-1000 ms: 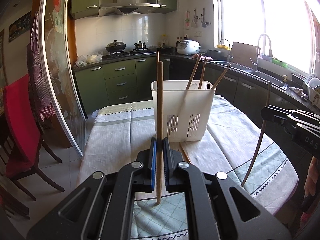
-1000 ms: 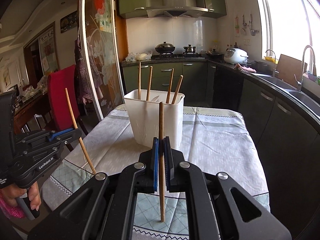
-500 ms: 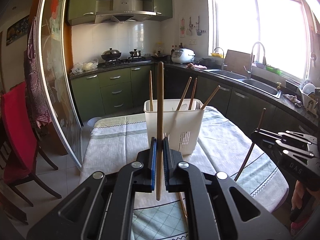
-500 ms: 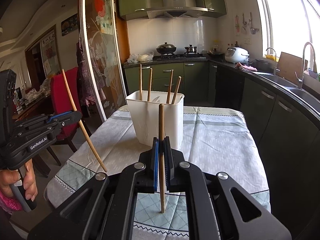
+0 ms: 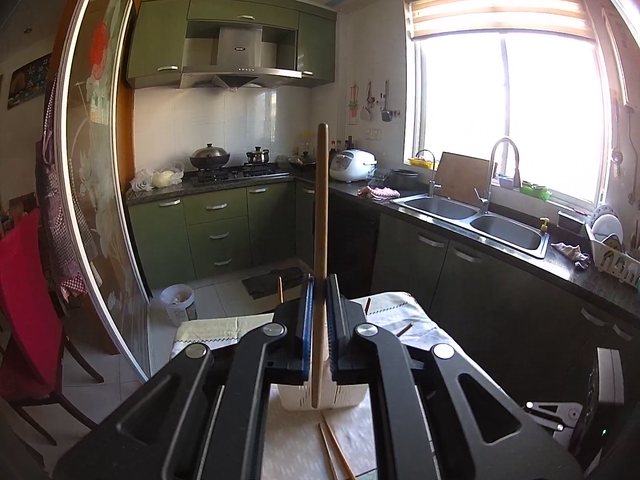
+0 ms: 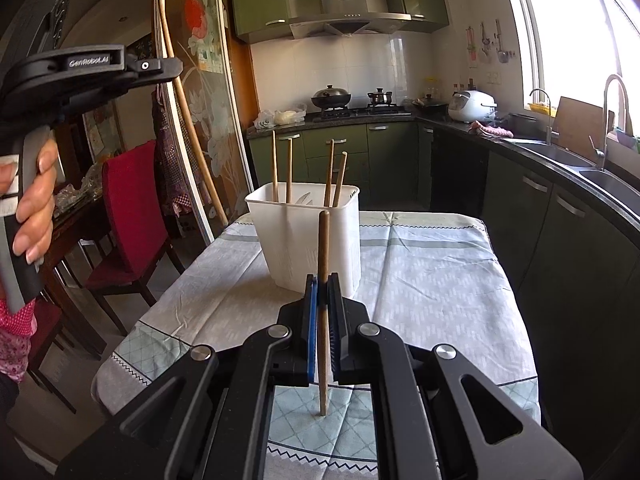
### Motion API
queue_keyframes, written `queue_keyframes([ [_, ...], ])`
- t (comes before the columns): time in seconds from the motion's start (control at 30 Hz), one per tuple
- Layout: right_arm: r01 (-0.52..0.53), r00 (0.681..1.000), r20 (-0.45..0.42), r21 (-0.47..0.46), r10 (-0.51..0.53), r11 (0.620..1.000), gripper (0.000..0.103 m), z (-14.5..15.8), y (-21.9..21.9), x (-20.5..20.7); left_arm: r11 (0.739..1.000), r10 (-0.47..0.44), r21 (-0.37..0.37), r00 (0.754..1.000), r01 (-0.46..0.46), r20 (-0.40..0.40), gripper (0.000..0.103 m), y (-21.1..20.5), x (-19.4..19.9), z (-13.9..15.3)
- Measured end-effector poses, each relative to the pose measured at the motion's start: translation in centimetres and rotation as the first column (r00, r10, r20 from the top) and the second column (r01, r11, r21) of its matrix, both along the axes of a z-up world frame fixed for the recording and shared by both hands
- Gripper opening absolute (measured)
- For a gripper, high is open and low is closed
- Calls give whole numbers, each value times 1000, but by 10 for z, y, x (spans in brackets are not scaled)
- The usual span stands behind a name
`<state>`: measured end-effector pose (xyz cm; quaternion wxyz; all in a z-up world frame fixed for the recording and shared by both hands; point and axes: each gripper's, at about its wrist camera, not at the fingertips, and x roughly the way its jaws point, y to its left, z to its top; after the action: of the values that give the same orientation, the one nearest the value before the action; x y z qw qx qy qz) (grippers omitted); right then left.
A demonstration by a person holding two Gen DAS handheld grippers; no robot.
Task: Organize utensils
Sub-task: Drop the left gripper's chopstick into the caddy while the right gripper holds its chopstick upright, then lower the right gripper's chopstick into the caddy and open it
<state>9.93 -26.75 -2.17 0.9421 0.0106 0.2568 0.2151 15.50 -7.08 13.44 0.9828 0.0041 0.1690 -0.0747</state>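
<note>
Raised well above its place a second ago, the left gripper (image 5: 318,320) now looks out over the kitchen, with the white utensil basket (image 6: 304,236) dropped to the bottom of its view, just beyond and below its fingertips; the right gripper (image 6: 323,320) has stayed about where it was, low over the table (image 6: 420,264).

Progress, judged from what shows: four chopsticks (image 6: 274,166) already stand in the basket, straight ahead of the right gripper, and something pale like a fork or spoon seems to lie inside, too small to tell. Each gripper is clamped on one more chopstick. The left chopstick (image 5: 320,208) stands upright between its blue pads, its lower end hanging in front of the basket's slotted wall; I judge it is about to be dropped in. The right chopstick (image 6: 323,280) is also upright, its tip low over the checked border of the cloth; whether it touches, I cannot tell. Two loose chopsticks (image 5: 334,446) lie on the cloth below the left gripper, on the near side of the basket, so at least four pieces are left to place.

Writing: "GenRobot.AI" in white on the left gripper's side, seen from the right wrist. The range hood (image 6: 344,4) carries a small badge, unreadable. A dark wall picture far left has characters too small to read.
</note>
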Motion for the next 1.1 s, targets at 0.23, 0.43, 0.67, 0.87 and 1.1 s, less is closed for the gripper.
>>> queue_keyframes([
  [0.23, -5, 1000, -2, 7, 5, 1000, 6, 0, -1, -1, 999, 34, 4, 998, -34, 43, 6, -13, 46, 9],
  [0.43, -16, 1000, -4, 12, 16, 1000, 6, 1, -2, -1, 998, 58, 13, 998, -58, -25, 6, -14, 87, -19],
  [0.67, -28, 999, -18, 28, 29, 999, 6, 4, -5, 3, 997, 68, 36, 992, -64, -104, 6, -7, 114, -64],
  [0.87, -54, 998, 19, 24, 54, 998, 6, 28, 0, 10, 998, 55, 26, 989, -52, -134, 11, 2, 109, -82],
  [1.1, -80, 990, 120, 53, 74, 995, 6, 88, 14, 32, 998, 53, -11, 992, -54, -116, 18, 26, 70, -81],
])
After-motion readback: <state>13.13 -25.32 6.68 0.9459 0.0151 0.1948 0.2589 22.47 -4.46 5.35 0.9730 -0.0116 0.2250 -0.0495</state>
